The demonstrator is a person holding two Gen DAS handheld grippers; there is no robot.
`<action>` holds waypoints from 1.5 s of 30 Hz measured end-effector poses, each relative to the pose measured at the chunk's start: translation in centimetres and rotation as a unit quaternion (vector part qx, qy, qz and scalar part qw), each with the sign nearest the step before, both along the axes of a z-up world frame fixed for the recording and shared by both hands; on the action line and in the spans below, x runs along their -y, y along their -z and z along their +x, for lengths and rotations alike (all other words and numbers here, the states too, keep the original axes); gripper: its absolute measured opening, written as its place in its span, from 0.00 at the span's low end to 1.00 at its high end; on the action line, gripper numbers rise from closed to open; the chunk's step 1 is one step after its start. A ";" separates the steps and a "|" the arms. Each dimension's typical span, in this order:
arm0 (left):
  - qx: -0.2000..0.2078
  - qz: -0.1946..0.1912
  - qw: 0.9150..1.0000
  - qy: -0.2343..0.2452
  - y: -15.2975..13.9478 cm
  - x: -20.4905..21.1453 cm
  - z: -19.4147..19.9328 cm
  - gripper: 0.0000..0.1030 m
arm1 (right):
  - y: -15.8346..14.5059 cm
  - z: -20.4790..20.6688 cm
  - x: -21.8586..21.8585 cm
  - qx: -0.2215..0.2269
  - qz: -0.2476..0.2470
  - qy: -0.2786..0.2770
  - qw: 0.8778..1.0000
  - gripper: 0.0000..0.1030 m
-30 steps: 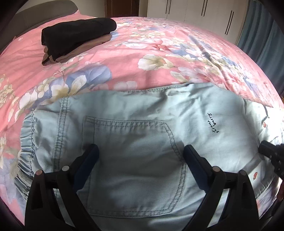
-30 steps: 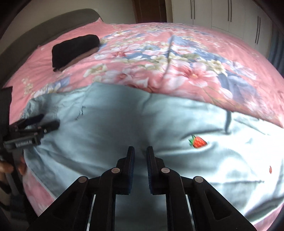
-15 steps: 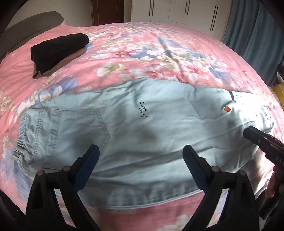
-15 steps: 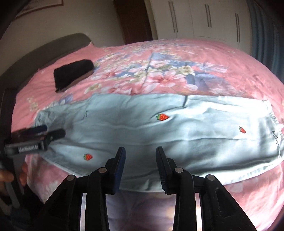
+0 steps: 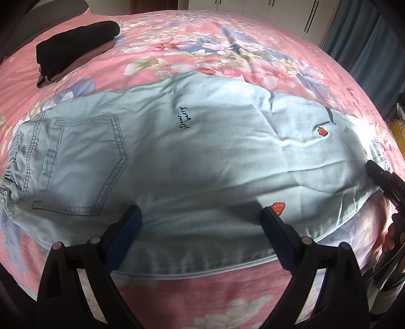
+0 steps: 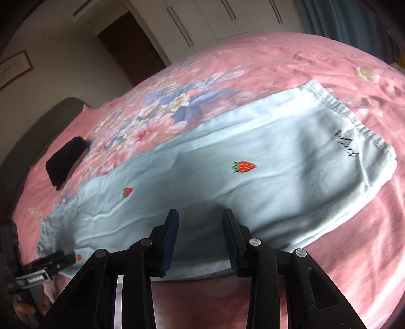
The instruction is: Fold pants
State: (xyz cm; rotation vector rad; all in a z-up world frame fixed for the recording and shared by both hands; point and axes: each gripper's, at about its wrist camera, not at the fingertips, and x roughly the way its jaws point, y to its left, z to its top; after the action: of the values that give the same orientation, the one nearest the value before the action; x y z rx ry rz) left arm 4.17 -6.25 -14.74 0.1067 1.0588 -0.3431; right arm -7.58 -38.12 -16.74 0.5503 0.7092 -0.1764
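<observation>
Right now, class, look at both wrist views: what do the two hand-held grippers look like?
Each gripper, the left gripper and the right gripper, has black plastic fingers with triangular cut-outs, round silver rivets, and dark blue ribbed pads. A white-lettered label marks the left gripper's body.

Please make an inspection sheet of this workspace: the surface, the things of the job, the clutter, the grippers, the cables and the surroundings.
Surface: bed cover, pink with flowers, a few creases.
Job's things: pants, light blue with strawberry patches, laid flat lengthwise, back pocket up, hem toward the right gripper's side.
Clutter: dark folded clothes near the headboard, apart from the pants.
Grippers: left gripper open wide above the pants' near edge, nothing held; right gripper partly open, nothing between its fingers.
Cables: nothing seen.
Surroundings: white wardrobe, dark door, blue curtain.
</observation>
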 end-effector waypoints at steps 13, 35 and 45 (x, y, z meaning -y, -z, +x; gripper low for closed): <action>0.003 -0.022 1.000 -0.012 -1.7 0.4 0.1 0.92 | -1.4 -7.3 10.9 0.035 0.041 0.151 0.987 0.34; 0.005 -0.040 0.999 0.027 -2.7 2.3 -0.8 0.92 | 2.3 -7.7 12.7 0.058 0.205 0.138 0.967 0.38; 0.007 -0.039 0.998 0.049 -3.0 3.4 -1.3 0.92 | 2.0 -6.0 12.9 0.063 0.167 0.155 0.972 0.15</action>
State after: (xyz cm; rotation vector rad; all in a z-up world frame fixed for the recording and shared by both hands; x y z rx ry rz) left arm 2.83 -9.62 -11.76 0.0920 1.0278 -0.4719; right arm -13.63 -51.07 -18.73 0.9867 0.5274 -0.3127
